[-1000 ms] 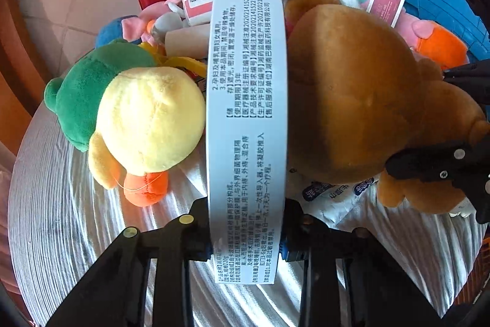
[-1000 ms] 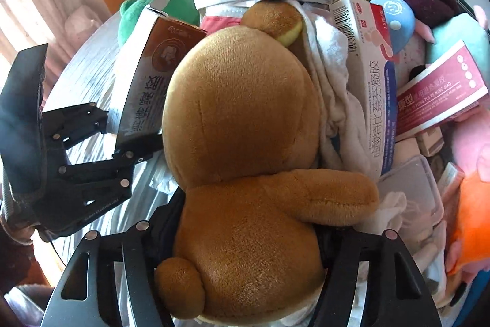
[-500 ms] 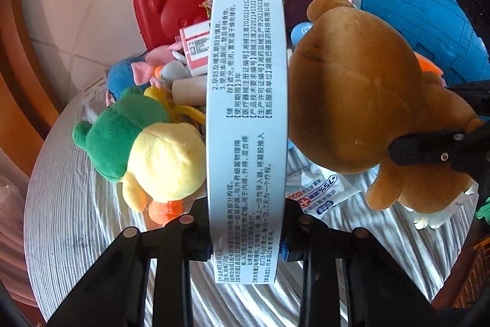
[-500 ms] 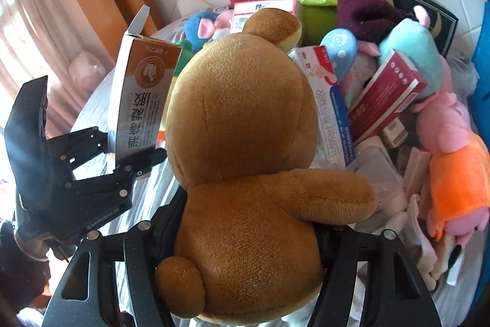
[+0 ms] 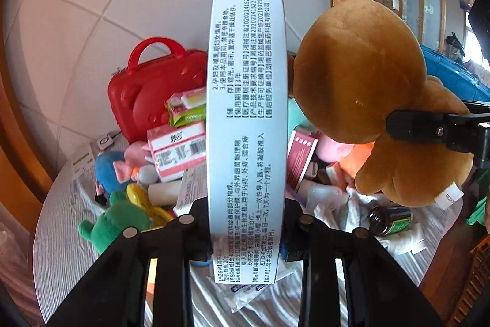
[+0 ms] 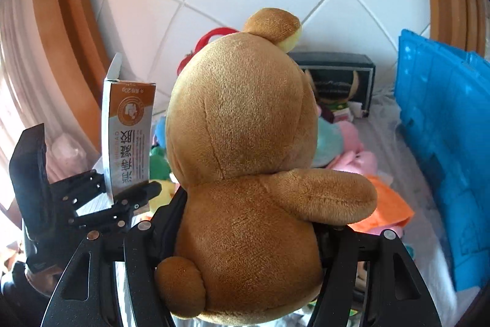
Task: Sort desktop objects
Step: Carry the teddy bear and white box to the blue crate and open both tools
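Your left gripper (image 5: 246, 232) is pinching a tall medicine box (image 5: 246, 124) between its jaws, holding it upright by the lower end, with the printed side panel facing the camera and the top flap sticking up. Your right gripper (image 6: 245, 238) is clamping a brown teddy bear (image 6: 245, 143) around the body, the bear's back toward the camera, its head up and one arm sticking out to the right. Both items are hanging in the air above the table (image 5: 61, 235), with the bear just to the right of the box in the left wrist view. Below them the striped tablecloth is carrying a mixed pile: a red case (image 5: 153, 91) standing at the far side against the tiled wall, a pink-and-white box (image 5: 177, 149) in front of it, a green frog toy (image 5: 113, 222) at the left, a dark bottle (image 5: 389, 219) lying on white wrappers at the right. A blue crate (image 6: 444, 149) is standing on the right edge of the table, and a dark box (image 6: 337, 75) is resting behind the soft toys
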A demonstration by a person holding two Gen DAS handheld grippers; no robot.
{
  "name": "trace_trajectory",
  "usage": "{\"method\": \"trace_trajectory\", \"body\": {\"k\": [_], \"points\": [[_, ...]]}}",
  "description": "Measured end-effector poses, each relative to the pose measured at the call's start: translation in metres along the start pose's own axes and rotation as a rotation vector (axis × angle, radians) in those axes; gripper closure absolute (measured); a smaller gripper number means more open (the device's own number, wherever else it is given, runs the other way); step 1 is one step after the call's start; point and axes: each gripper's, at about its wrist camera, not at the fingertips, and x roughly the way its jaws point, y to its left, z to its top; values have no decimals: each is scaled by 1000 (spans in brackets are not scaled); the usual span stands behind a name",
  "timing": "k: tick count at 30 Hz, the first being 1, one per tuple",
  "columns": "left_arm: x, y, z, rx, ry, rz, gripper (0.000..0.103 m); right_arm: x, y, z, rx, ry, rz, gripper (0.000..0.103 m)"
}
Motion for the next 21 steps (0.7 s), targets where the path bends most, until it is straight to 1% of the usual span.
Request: {"method": "trace_trajectory", "body": {"k": [4,7,11,13,16,19,21], "points": [[-12,-36,29,59,-64,-60,74,-47,-14,19,22,-92,-64,38],[-16,-65,54,94,-116,-110,74,-85,-27,24,38,-164,-122,38],[-20,-109,86,132,-165,-176,74,-134,-55,28,73,-250,-196,38],[-21,-135,103,161,-184,-203,74,-160,-75,31,96,-303,-235,38],[-22,-172,128,178,-226,-254,74,-197,-110,35,130,-366,-297,37],[-23,-216,156,197,-269,-305,74,-227,-155,40,161,-391,-352,37],[-19,-250,174,212,-281,-342,74,-243,-183,52,178,-403,-375,37]]}}
